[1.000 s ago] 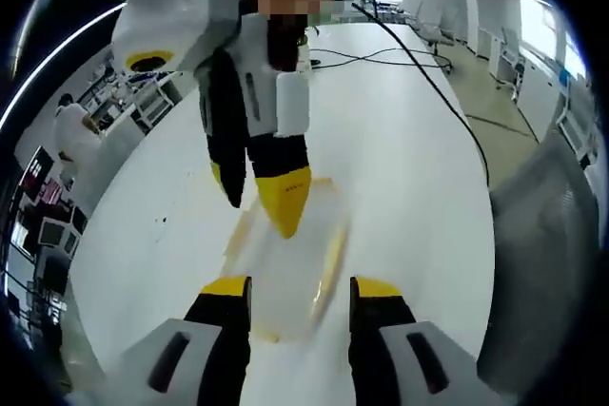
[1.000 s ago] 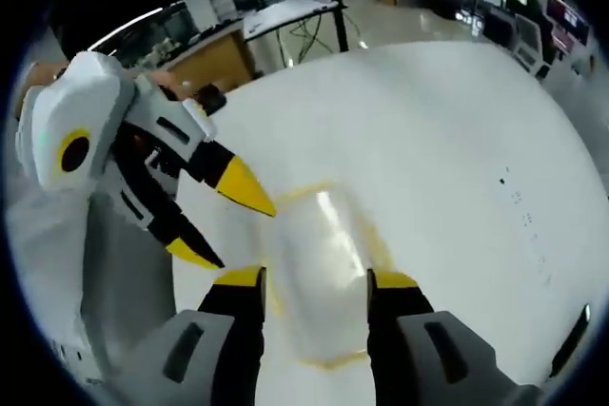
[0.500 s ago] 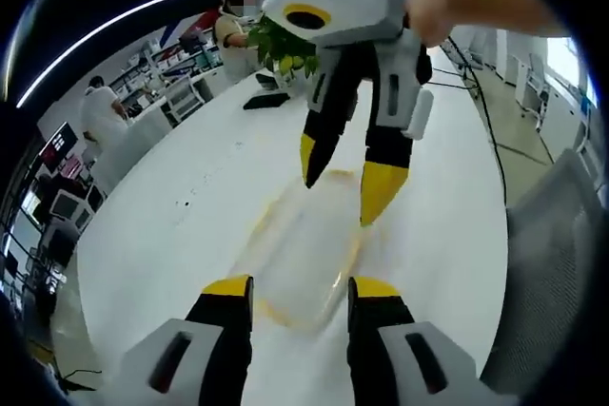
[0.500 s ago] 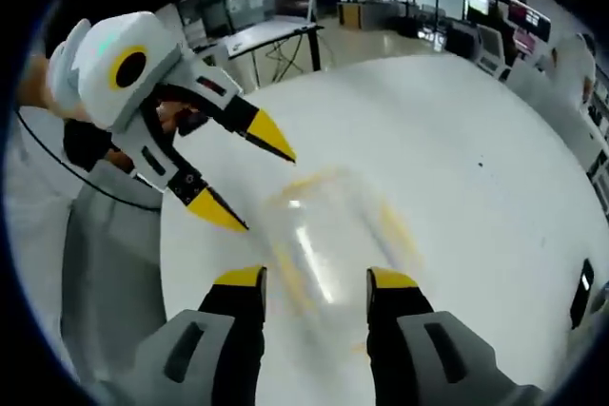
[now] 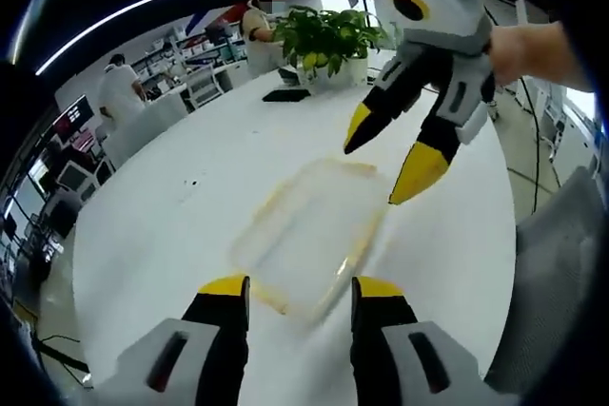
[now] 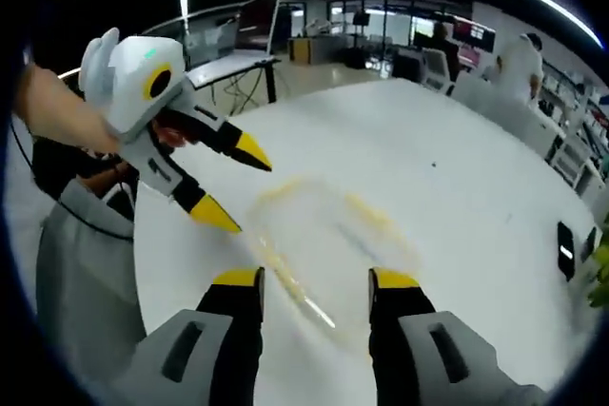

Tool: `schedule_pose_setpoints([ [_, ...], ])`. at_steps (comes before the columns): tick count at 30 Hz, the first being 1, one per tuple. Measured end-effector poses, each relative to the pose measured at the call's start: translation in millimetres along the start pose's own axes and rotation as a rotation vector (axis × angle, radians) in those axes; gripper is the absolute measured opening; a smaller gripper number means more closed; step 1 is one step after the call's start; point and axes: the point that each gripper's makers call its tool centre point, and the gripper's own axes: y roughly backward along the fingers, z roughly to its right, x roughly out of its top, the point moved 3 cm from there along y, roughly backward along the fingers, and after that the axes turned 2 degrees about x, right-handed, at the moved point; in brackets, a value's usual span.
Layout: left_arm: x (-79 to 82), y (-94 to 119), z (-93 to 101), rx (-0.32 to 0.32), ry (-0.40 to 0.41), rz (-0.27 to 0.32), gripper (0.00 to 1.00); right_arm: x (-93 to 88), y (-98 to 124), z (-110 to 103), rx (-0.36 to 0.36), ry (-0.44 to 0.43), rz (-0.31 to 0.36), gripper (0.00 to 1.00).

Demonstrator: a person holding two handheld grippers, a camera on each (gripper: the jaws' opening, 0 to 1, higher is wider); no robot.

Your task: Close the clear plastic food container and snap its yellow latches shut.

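Observation:
A clear plastic food container [image 5: 306, 234] with yellow latches along its edges lies flat on the white table [image 5: 171, 225]. In the left gripper view my left gripper [image 5: 295, 285] stands open just short of the container's near end, and the right gripper [image 5: 388, 159] hangs open above its far right corner. In the right gripper view the container [image 6: 328, 235] is blurred ahead of my right gripper [image 6: 314, 279], which is open with nothing between its jaws. The left gripper [image 6: 231, 183] hovers open at the container's left side, held by a hand.
A potted plant [image 5: 328, 37] and a dark flat device [image 5: 285, 95] sit at the table's far end. A phone [image 6: 565, 252] lies near the table's right edge. A grey chair [image 6: 81, 263] stands beside the table. People stand by desks in the background.
Both cameras have swung, so the room has shifted. The right gripper has pulled away from over the container to its far right corner. The container stays flat on the table.

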Motion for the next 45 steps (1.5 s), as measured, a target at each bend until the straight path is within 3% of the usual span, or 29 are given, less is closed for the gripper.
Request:
schedule_pose_setpoints([
  [4,-3.2,0,-2.1,0.028,0.058,0.026,0.37,-10.5,3,2,-0.038,-0.029,0.031,0.42],
  [9,-10.5,-3,2.4,0.030,0.079,0.033,0.38,-26.9,9,9,-0.104,-0.074,0.059,0.45],
  [16,-21.3,-11,6.0,0.058,0.100,0.027,0.41,-43.9,5,18,-0.138,-0.132,0.075,0.47],
  [19,-24.9,-16,6.7,0.062,0.107,0.021,0.40,-53.3,1,25,-0.186,-0.091,0.031,0.46],
  [21,-28.4,-20,6.7,0.069,0.097,0.007,0.40,-54.9,-2,28,-0.213,-0.010,0.010,0.45],
  [24,-34.1,-25,4.8,0.088,0.061,-0.021,0.39,-55.9,-9,26,-0.198,-0.004,0.003,0.45],
  [30,-37.4,-29,3.8,0.078,0.072,-0.029,0.37,-55.2,-20,25,-0.178,0.006,-0.006,0.45],
  [45,-40.9,-36,5.3,0.053,0.159,-0.018,0.30,-56.6,-28,25,-0.184,-0.010,-0.011,0.41],
])
